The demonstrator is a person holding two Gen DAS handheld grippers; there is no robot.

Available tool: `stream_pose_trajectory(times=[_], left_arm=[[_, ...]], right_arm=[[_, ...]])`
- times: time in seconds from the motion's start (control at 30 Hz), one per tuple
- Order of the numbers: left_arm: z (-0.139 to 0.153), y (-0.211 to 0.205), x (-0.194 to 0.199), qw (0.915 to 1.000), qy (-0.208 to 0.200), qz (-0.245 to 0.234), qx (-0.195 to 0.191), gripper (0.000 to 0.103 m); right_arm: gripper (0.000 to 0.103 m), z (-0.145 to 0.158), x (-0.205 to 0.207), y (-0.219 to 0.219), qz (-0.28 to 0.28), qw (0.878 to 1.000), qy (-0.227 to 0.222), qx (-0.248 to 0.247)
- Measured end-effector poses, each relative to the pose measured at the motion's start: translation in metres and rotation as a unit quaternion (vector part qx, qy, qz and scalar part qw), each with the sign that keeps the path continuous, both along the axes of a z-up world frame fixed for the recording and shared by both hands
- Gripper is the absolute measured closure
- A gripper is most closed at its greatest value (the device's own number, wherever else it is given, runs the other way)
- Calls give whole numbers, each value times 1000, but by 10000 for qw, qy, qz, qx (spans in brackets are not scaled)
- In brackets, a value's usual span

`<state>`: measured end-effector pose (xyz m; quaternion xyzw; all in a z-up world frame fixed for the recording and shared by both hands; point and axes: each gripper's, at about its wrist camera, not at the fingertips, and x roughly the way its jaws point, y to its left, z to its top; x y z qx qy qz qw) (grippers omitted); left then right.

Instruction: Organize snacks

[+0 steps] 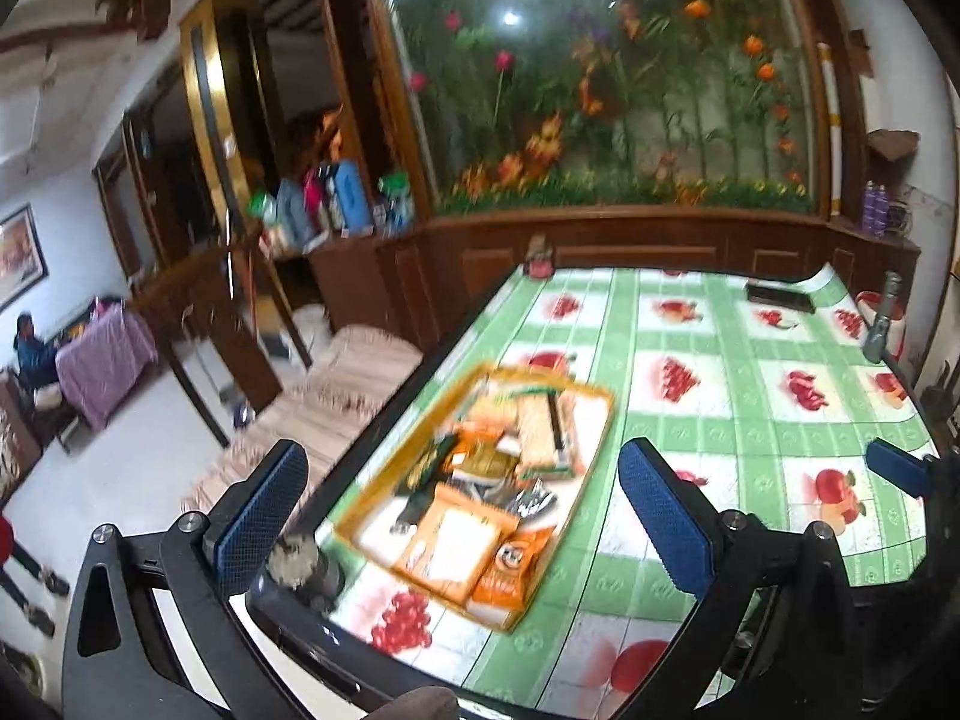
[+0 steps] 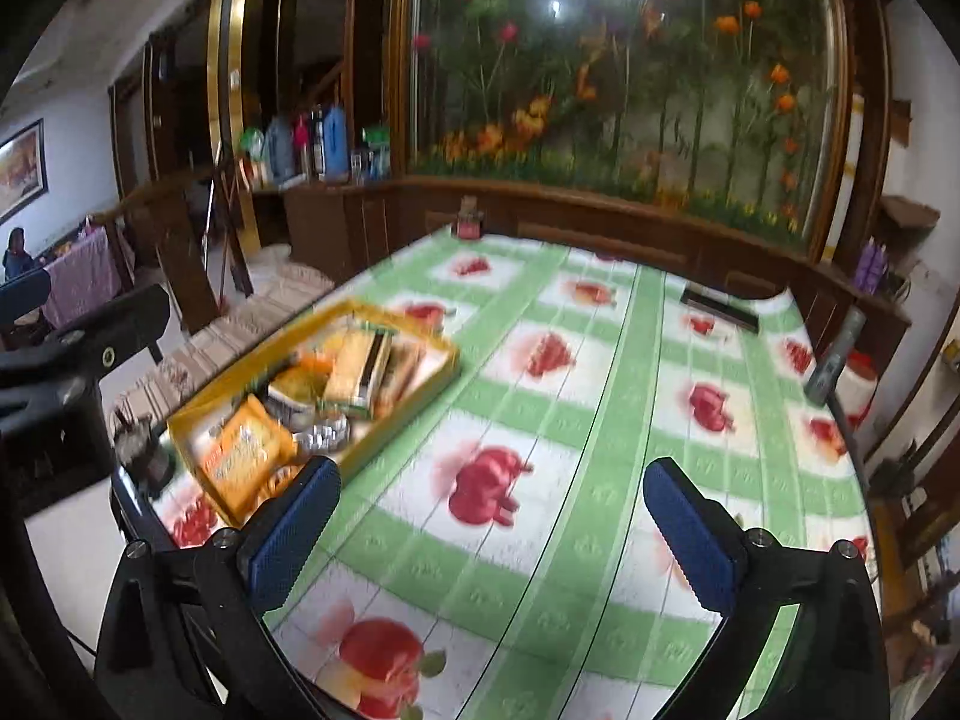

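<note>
A yellow tray (image 1: 591, 468) full of snack packets lies near the table's left edge; it also shows in the right wrist view (image 2: 198, 414). Orange packets (image 1: 507, 570) lie at its near end, a cracker box (image 1: 543, 429) at the far end. My left gripper (image 1: 462, 504) is open and empty, held above and just in front of the tray. My right gripper (image 2: 489, 525) is open and empty, above the tablecloth to the right of the tray. One right fingertip (image 1: 894, 468) shows at the left view's right edge.
The table has a green checked fruit-print cloth (image 2: 600, 420). A dark flat object (image 2: 720, 307) lies at the far right, a grey bottle (image 2: 834, 360) at the right edge, a small red item (image 2: 468, 222) at the far edge. A small dark object (image 1: 303, 564) sits at the near left corner. A striped bench (image 1: 336, 396) stands left.
</note>
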<state>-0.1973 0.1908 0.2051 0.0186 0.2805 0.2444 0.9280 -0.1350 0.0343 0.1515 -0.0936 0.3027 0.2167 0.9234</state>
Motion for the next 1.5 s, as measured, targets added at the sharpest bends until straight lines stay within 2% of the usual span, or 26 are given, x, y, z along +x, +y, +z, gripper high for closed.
stream_pose_trajectory(times=[0.2,0.37,0.6,0.83,1.13,1.3,1.5], left_arm=[[-17,12,3,9989,255,64,-393,0],[-36,30,14,9947,612,95,-823,0],[-50,45,18,9907,910,114,-1004,0],[-71,60,28,9847,1295,71,-1162,0],[-97,76,37,9736,1748,59,-1465,0],[-111,86,40,9665,1981,128,-1628,0],[-118,92,41,9638,2095,153,-1644,0]], right_arm=[[1,-10,-4,15,170,9996,146,-175],[1,-23,-10,36,435,9975,355,-428],[1,-34,-12,58,596,9948,554,-620],[1,-45,-4,71,488,9927,823,-729],[1,-74,12,85,323,9835,1450,-1034],[1,-79,13,94,372,9816,1503,-1117],[1,-84,15,102,372,9799,1585,-1154]])
